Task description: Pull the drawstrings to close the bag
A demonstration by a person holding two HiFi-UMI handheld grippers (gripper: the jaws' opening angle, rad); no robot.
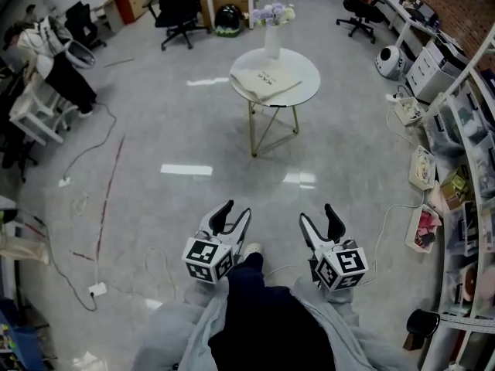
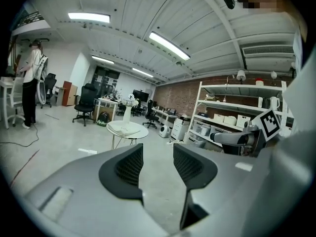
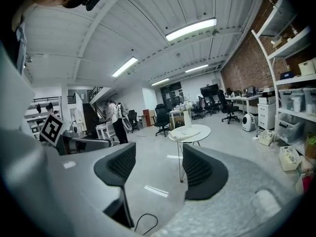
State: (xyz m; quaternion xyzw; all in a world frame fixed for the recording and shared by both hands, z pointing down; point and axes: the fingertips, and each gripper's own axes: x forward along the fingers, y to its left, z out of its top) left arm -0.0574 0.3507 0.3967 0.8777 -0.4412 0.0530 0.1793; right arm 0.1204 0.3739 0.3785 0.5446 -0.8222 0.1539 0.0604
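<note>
A cream drawstring bag (image 1: 264,83) lies flat on a round white table (image 1: 303,91) some way ahead across the floor. It also shows in the left gripper view as a pale bag (image 2: 126,128) and in the right gripper view as the same bag (image 3: 186,133). My left gripper (image 1: 234,212) and right gripper (image 1: 319,214) are held side by side close to my body, far from the table. Both stand open with nothing between their jaws.
A white vase of flowers (image 1: 272,31) stands at the table's far edge. Shelving with boxes (image 1: 464,168) runs along the right wall. Cables (image 1: 85,161) trail over the floor at left. Office chairs (image 1: 176,10) and desks stand at the back. A person (image 2: 30,83) stands far left.
</note>
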